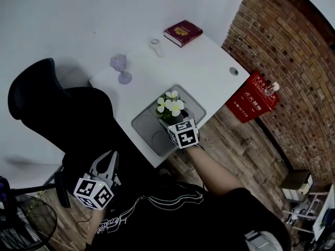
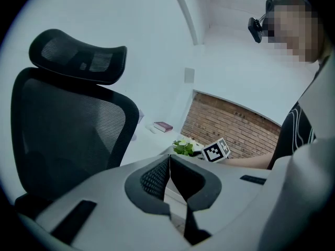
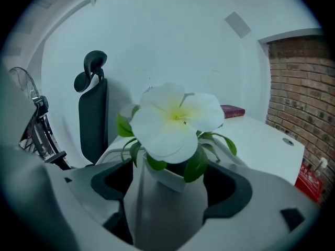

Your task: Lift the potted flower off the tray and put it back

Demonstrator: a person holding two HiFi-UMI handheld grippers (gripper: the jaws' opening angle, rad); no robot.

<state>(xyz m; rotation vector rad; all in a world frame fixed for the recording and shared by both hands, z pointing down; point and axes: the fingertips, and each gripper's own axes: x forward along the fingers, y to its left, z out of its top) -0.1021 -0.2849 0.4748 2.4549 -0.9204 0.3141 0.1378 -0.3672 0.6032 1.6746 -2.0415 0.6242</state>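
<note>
Right gripper view: right tongs [image 3: 167, 192] clamped round the potted flower [image 3: 175, 119], over the far right of the tray [image 1: 144, 127]. Left tongs [image 2: 168, 179] closed, empty, near the chair [image 2: 68, 129]. Risk: the smooth pot slips or tips if the grip loosens.

You have open surface [image 1: 209, 72] beyond and right of the tray [image 1: 146, 128], but the chair [image 1: 68, 109] blocks the near-left edge, and the book [image 1: 182, 33] and purple glass [image 1: 119, 63] stand along the far side.
</note>
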